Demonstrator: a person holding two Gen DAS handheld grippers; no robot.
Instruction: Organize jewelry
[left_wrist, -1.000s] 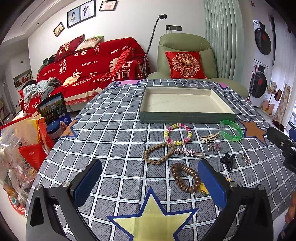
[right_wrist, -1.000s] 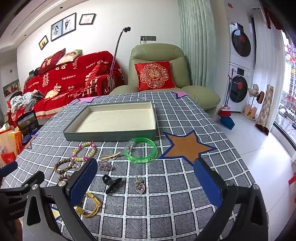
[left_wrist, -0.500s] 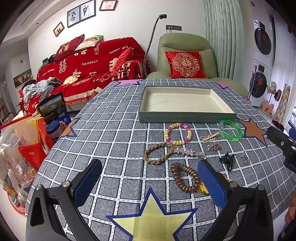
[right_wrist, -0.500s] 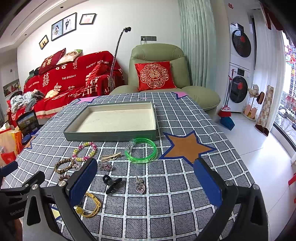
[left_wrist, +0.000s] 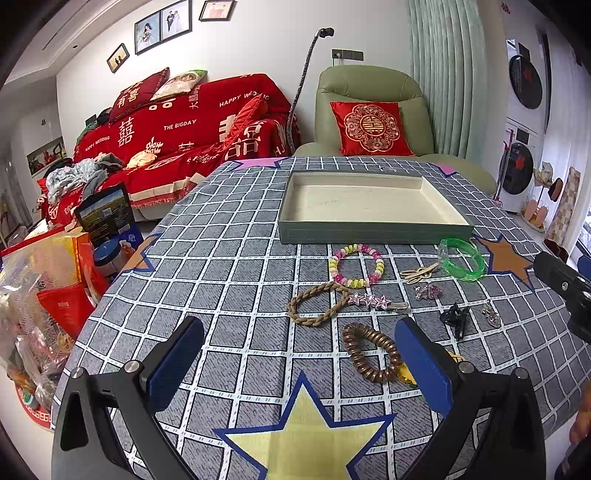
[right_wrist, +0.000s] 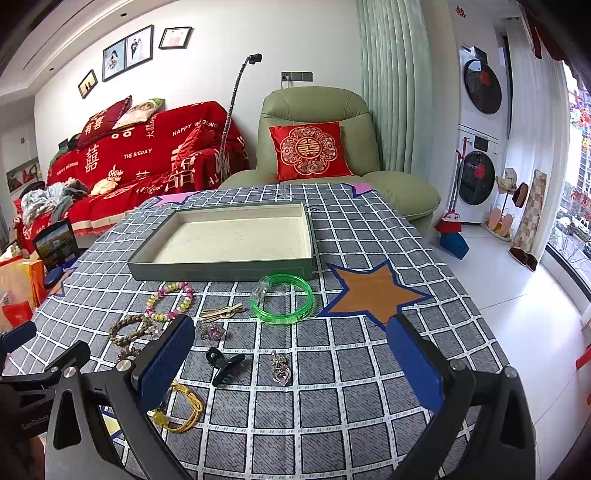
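Observation:
An empty green tray stands at the table's far side. In front of it lie a pastel bead bracelet, a green bangle, a braided brown bracelet, a coiled brown bracelet, a star hair clip, a black claw clip, a heart pendant and a yellow cord. My left gripper is open and empty above the near table. My right gripper is open and empty above the pendant.
The table carries a grey checked cloth with star patches. A red sofa and a green armchair stand behind it. Bags and boxes crowd the floor at the left. Stacked washers stand at the right.

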